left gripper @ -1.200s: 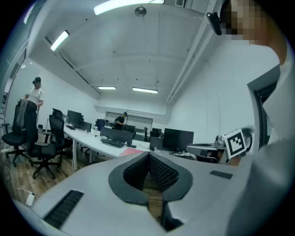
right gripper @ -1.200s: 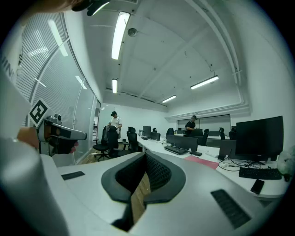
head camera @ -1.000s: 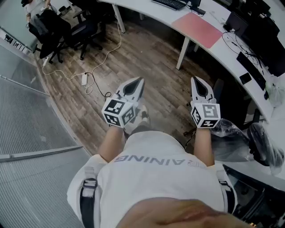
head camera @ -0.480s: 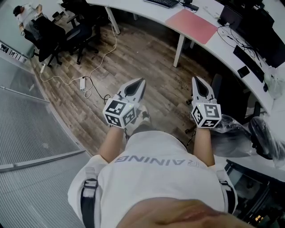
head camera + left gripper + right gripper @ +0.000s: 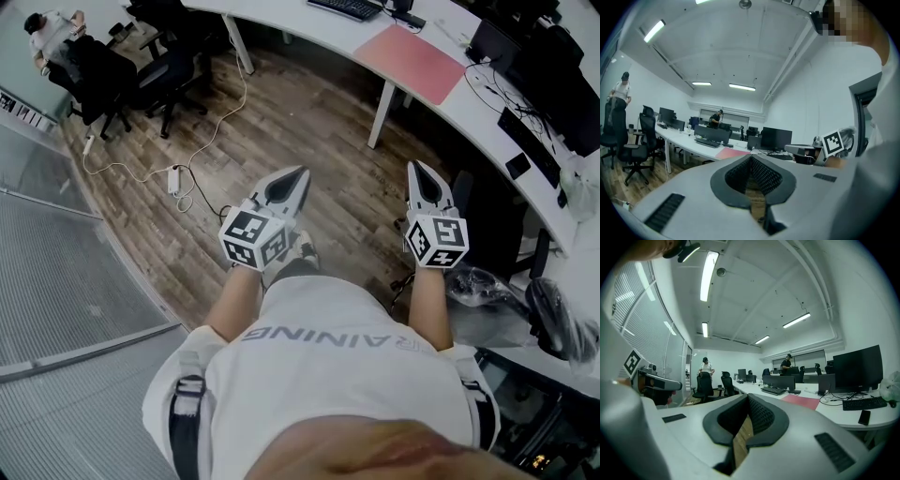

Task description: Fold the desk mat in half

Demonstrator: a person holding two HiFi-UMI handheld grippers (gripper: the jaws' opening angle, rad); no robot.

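Note:
The pink desk mat (image 5: 413, 62) lies flat on the long white desk (image 5: 309, 23) at the far right, well ahead of both grippers. It also shows as a pink strip in the left gripper view (image 5: 733, 153) and the right gripper view (image 5: 802, 401). My left gripper (image 5: 298, 174) is held in front of the body over the wooden floor, shut and with nothing in it. Beside it, my right gripper (image 5: 415, 170) is shut and holds nothing either. Both point toward the desk.
A keyboard (image 5: 354, 7) sits left of the mat, and monitors and a phone (image 5: 518, 166) lie along the desk's right run. Office chairs (image 5: 105, 73) stand far left. A power strip (image 5: 176, 178) with its cable lies on the floor. A desk leg (image 5: 379, 114) stands ahead.
Both grippers keep the same shut pose in front of the body. The head view has shifted a little, so the desk and the floor sit slightly differently in frame.

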